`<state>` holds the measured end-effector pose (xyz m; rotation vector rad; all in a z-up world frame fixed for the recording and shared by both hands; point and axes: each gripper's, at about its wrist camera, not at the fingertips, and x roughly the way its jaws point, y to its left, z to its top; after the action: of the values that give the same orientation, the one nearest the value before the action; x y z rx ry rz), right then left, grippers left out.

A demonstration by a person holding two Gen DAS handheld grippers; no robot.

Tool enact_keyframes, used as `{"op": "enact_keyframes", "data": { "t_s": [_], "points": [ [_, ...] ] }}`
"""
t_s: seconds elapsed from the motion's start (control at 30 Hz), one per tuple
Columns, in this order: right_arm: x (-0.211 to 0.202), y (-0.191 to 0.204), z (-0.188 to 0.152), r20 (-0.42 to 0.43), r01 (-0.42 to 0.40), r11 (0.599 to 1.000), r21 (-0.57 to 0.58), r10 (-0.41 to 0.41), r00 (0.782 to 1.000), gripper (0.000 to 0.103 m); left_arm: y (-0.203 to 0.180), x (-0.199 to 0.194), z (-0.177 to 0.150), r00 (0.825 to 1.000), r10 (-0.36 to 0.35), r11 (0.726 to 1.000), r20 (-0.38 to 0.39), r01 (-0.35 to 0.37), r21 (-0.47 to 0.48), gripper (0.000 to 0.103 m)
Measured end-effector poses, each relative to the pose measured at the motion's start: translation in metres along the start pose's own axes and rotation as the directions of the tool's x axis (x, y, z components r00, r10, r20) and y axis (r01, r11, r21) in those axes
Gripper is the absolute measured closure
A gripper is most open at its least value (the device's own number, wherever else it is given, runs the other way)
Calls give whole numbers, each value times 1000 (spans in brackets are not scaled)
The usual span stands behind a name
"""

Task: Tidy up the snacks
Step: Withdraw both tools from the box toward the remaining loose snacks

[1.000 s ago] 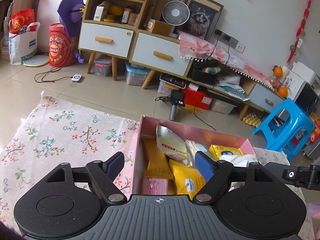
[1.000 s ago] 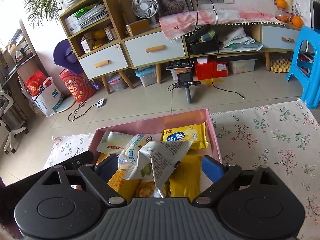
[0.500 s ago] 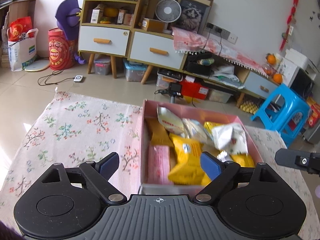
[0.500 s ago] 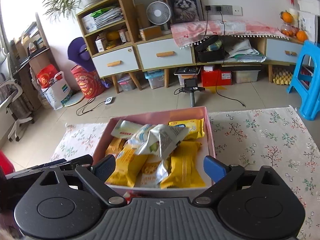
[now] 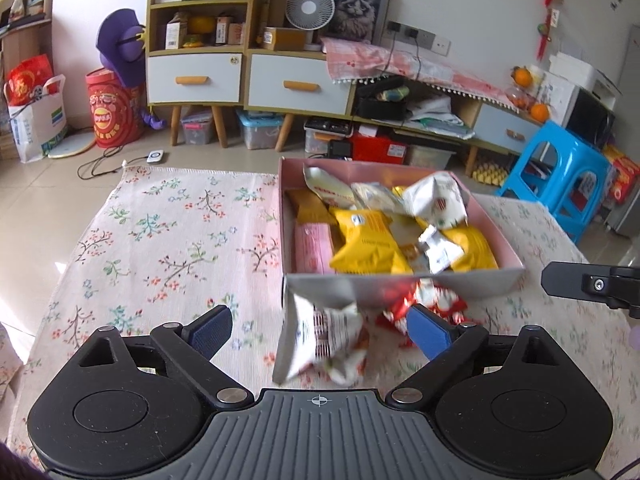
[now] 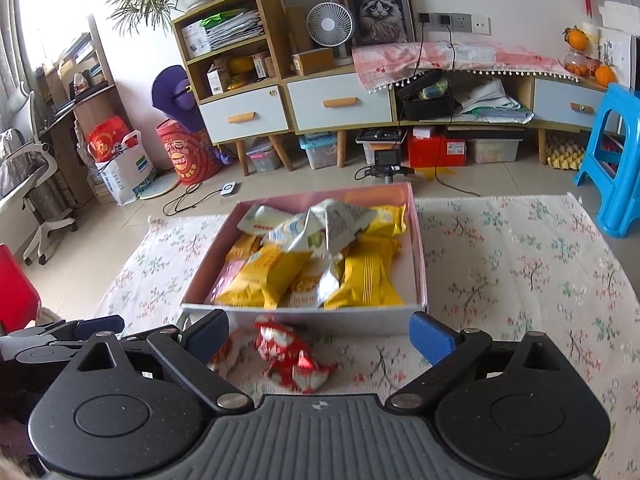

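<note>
A pink box [image 5: 400, 286] [image 6: 304, 320] full of yellow and white snack packets [image 5: 368, 248] [image 6: 360, 276] stands on the floral cloth. In front of its near wall lie a white packet [image 5: 316, 336] and a red-and-white packet [image 5: 424, 304] [image 6: 288, 356]. My left gripper [image 5: 320, 330] hovers short of the box with its jaws opening. The blurred white packet lies between its fingers, and neither pad presses on it. My right gripper [image 6: 319, 334] is also opening, above the red-and-white packet without touching it. Each gripper shows at the edge of the other's view.
The floral tablecloth [image 5: 168, 240] spreads left and right of the box. Beyond the table's far edge lie a tiled floor, wooden drawer cabinets [image 6: 320, 100], a small fan [image 6: 330, 24], a blue stool [image 5: 560, 180] at the right and a device on a stand [image 6: 386, 160].
Both grippers have drawn back from over the box toward me, and their jaws have widened. The two packets in front of the box have come into view.
</note>
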<state>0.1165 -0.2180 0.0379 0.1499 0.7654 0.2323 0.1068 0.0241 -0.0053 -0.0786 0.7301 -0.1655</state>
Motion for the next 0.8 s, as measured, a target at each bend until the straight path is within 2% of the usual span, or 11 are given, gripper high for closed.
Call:
{"op": "enact_keyframes", "data": {
  "t_s": [0.17, 0.37, 0.5, 0.8],
  "points": [
    [-2, -1, -17, 0, 8, 1000, -9, -8, 1000, 12, -6, -5, -15, 1000, 9, 999, -5, -9, 36, 7],
    [-4, -1, -43, 24, 30, 999, -44, -29, 999, 12, -7, -9, -33, 1000, -8, 1000, -24, 9, 28, 6],
    [-3, -3, -58, 7, 34, 999, -41, -33, 999, 12, -6, -12, -43, 999, -13, 998, -34, 15, 56, 6],
    [6, -6, -86, -37, 96, 989, -114, -100, 994, 11, -8, -4, -65, 998, 11, 996, -66, -5, 90, 3]
  ]
}}
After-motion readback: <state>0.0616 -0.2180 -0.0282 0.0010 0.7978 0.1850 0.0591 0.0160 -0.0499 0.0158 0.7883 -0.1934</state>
